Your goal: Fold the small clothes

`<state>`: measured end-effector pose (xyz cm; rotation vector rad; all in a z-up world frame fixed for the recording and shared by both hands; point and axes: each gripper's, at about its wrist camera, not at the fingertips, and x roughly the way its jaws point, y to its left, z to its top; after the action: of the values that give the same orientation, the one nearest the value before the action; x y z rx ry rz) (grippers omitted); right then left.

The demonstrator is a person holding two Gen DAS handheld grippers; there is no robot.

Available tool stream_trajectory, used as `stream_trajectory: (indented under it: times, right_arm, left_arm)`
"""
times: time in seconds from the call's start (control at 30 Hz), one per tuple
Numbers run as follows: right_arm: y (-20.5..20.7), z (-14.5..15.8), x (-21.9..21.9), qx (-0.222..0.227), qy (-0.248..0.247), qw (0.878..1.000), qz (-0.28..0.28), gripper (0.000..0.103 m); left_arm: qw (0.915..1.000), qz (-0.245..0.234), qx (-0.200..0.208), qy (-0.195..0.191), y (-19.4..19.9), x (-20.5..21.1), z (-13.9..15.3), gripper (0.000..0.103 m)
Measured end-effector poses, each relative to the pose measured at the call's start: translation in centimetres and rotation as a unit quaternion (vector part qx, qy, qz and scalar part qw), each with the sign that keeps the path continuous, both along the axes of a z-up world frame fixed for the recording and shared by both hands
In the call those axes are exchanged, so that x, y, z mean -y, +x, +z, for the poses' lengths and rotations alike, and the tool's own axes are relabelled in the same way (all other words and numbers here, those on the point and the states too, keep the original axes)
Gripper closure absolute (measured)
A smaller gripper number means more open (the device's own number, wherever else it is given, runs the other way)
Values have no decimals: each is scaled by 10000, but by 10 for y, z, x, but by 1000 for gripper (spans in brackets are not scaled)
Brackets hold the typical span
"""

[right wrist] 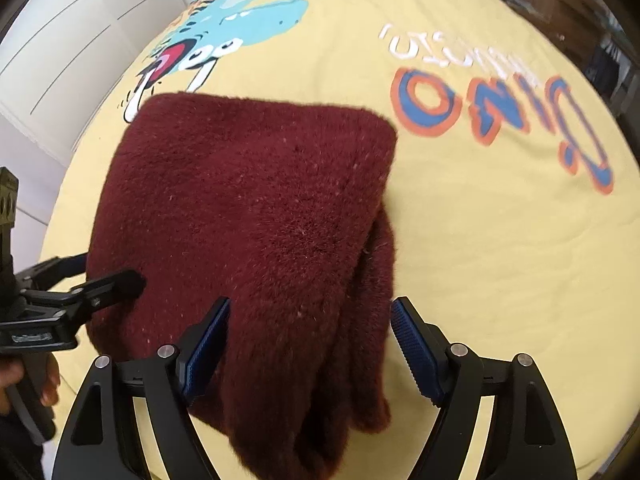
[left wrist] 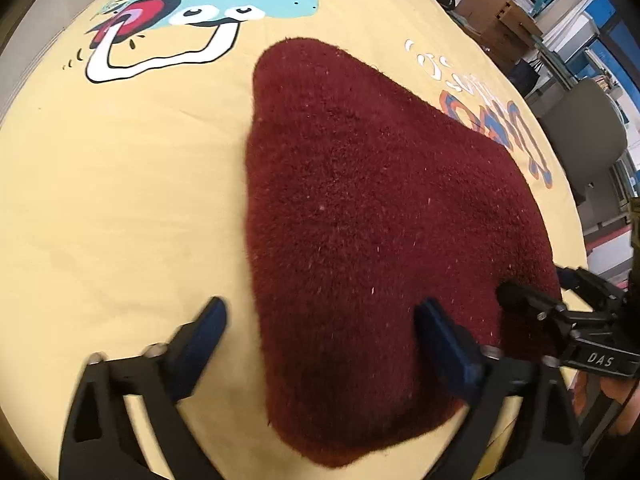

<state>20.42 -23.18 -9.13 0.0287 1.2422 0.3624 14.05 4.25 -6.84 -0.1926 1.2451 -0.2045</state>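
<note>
Straddling the near edge of the maroon fleece garment (left wrist: 360, 208), the left gripper (left wrist: 324, 332) stands spread wide, pinching nothing; one pad sits on the fleece, the other on the yellow printed sheet (left wrist: 120, 184) beside it. The right gripper (right wrist: 310, 344), also spread and empty, brackets the garment's layered near corner. The folded garment runs away from both, so neither is clearly nearer.
</note>
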Motion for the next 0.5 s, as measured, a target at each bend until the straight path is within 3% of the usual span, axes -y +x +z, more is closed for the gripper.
stream_trajectory:
  times: [0.13, 0.2, 0.4, 0.5]
  right_arm:
    - [-14, 13, 13, 143, 7, 9999, -17, 13]
    - [-18, 15, 19, 264, -32, 9996, -16, 0]
    - [-14, -9, 32, 251, -147, 9993, -240, 0]
    - [-12, -26, 44, 197, -108, 9991, -374, 0]
  left_arm:
    - [9998, 52, 117, 129, -14, -8, 6, 1]
    - [9998, 96, 135, 127, -20, -11, 7, 1]
    - [9989, 211, 217, 360, -28, -14, 0, 1]
    - [9986, 209, 197, 449, -11, 11, -15, 1]
